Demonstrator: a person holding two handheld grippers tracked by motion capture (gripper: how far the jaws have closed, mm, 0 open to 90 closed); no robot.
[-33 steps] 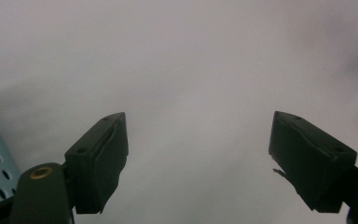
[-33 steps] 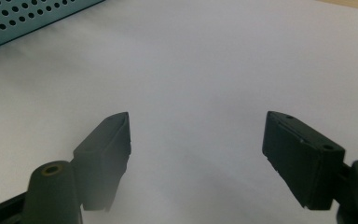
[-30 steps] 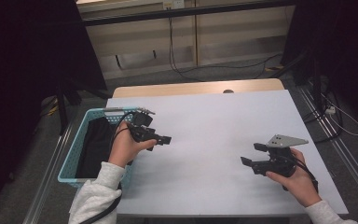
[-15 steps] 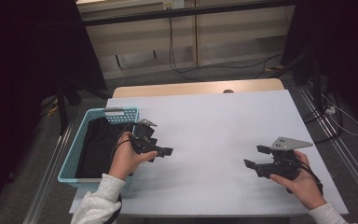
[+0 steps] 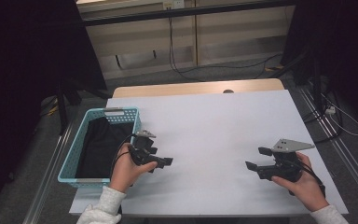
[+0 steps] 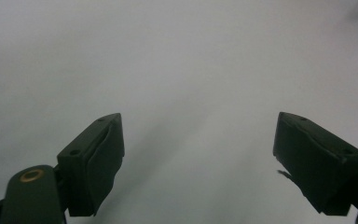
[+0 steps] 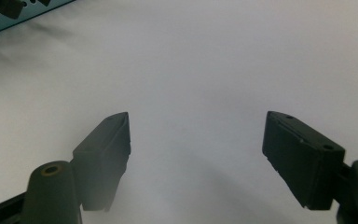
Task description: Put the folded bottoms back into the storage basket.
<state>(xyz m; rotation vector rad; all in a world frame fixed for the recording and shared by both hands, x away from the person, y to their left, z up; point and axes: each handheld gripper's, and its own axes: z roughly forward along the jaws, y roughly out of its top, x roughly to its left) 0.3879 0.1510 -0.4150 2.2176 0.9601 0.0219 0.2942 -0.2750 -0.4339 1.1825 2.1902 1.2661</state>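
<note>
the left gripper (image 5: 161, 162) is hovering low over the white table (image 5: 214, 135) with its jaws spread wide and nothing between them. the basket (image 5: 74, 154), with a black cloth (image 5: 100, 144) lying inside, is sitting just behind it, beside the person's left hand (image 5: 126, 170). the right gripper (image 5: 257, 159) is resting well apart, facing the left one, released too, its jaws gaping over bare table.
</note>
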